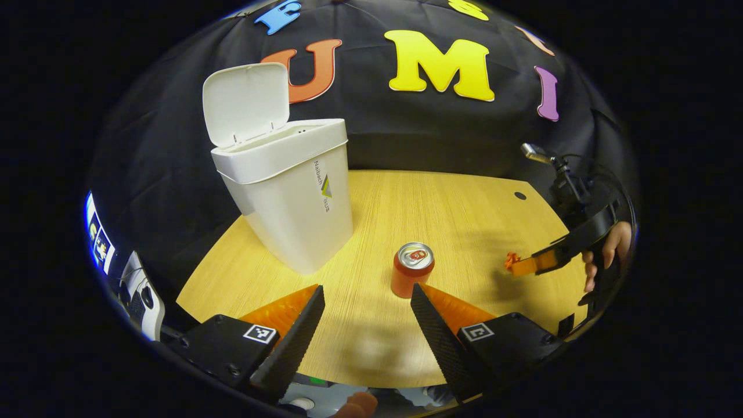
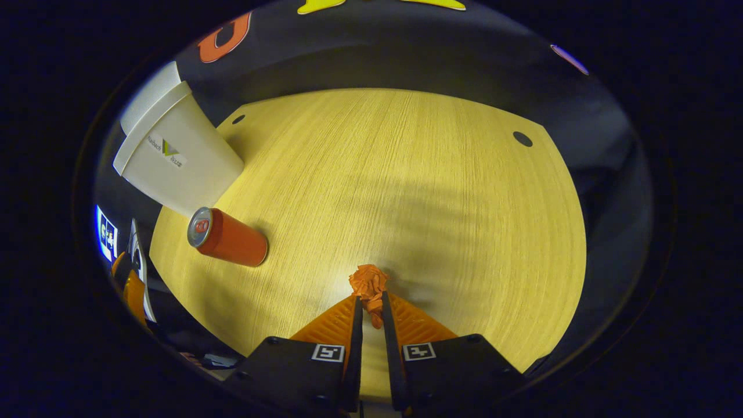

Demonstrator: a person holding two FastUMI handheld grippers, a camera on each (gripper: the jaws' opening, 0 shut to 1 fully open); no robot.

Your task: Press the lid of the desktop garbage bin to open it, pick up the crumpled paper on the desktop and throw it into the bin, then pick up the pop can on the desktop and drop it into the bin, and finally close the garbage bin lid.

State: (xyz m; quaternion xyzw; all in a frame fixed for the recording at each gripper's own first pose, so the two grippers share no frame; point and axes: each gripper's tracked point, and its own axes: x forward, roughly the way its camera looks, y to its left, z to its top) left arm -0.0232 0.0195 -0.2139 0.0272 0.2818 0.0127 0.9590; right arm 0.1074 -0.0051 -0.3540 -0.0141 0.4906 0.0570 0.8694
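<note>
In the left gripper view I see the garbage bin (image 1: 290,197) standing upper left of centre on the bench (image 1: 464,209), a smooth white plastic box that tapers toward its base, its flat rounded lid (image 1: 245,101) hinged up and back so the mouth is open. The bench is pale wood with fine straight grain and a small dark round hole near its far right edge. The pop can (image 1: 412,269) stands upright just right of centre, a glossy orange cylinder with a bright metal top and pull tab, apart from the bin. My left tool (image 1: 367,293) sits at the bottom of the frame with its ribbed fingers spread wide and nothing between them; the can is just beyond the right fingertip, and I cannot tell if it touches.

At the right edge of that view, a hand (image 1: 606,252) holds the right tool (image 1: 514,264) level above the bench, pointing left, with the crumpled paper (image 1: 511,260) at its tip.

In the right gripper view the right tool (image 2: 371,302) is nearly closed, both fingers pinching the crumpled paper (image 2: 368,284), a small wrinkled orange wad jutting past the tips, lower centre. It seems lifted off the wood, though the fisheye makes that hard to judge. The can (image 2: 229,237) lies toward the left edge here, with the bin (image 2: 174,162) above it at upper left.
</note>
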